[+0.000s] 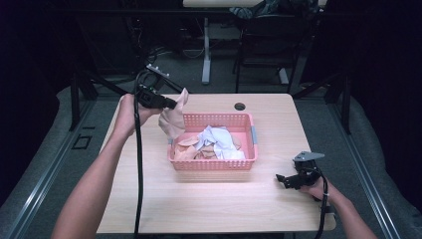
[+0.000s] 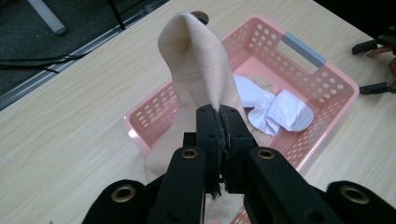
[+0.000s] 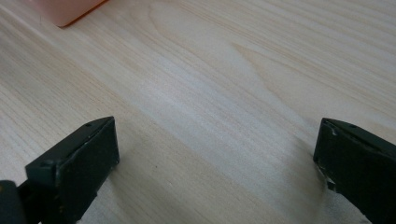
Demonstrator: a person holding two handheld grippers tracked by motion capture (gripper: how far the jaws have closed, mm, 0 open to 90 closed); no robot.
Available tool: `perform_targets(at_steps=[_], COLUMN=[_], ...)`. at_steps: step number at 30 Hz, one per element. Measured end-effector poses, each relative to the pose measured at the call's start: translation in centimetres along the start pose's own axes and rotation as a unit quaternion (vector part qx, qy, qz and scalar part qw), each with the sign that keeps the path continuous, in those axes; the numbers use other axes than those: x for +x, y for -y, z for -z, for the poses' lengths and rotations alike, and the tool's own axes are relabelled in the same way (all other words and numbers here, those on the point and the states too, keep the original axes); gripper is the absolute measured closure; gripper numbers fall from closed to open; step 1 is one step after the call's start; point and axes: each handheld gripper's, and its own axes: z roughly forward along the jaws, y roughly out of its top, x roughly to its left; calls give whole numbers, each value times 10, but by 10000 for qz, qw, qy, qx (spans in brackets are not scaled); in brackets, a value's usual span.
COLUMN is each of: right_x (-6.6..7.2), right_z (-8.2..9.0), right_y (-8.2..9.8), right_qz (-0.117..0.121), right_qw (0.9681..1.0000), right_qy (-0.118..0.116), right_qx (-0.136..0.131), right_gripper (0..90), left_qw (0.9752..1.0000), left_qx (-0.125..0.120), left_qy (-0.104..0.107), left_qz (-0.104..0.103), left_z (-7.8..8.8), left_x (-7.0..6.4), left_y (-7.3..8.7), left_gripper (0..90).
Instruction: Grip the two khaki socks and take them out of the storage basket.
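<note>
The beige ribbed fabric sock [image 1: 174, 117] hangs folded in the air, above the far left corner of the pink perforated plastic basket [image 1: 246, 162], its lower end reaching inside.

This looks like a lab or recording room rather than a home. A pale wood-grain bench [image 1: 209, 199] with a round cable hole [image 1: 240, 106] stands alone on grey carpet [image 1: 50, 164], ringed by dark surroundings. Black metal frame legs [image 1: 74, 99] stand at both sides, cables [image 1: 164, 52] lie on the floor behind, and a second desk's white leg [image 1: 206, 50] and a dark chair [image 1: 263, 45] sit farther back.
</note>
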Motion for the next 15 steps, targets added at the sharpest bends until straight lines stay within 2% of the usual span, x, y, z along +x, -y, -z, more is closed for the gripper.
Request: perform_targets(at_steps=[5,7,15], right_x=[0,0,0], right_z=[0,0,0], right_y=[0,0,0], right_qz=[6,-3,5], right_qw=[10000,10000,10000], right_qy=[-10,-2,34], right_qx=[3,-3,16], right_gripper=[0,0,0], left_qw=[9998,9997,9984], left_qx=[-29,-37,-85], left_qy=[-148,-132,-331], left_qz=[155,187,457], left_z=[15,17,35], left_x=[9,11,28], left_y=[9,12,37], left_gripper=[877,877,877])
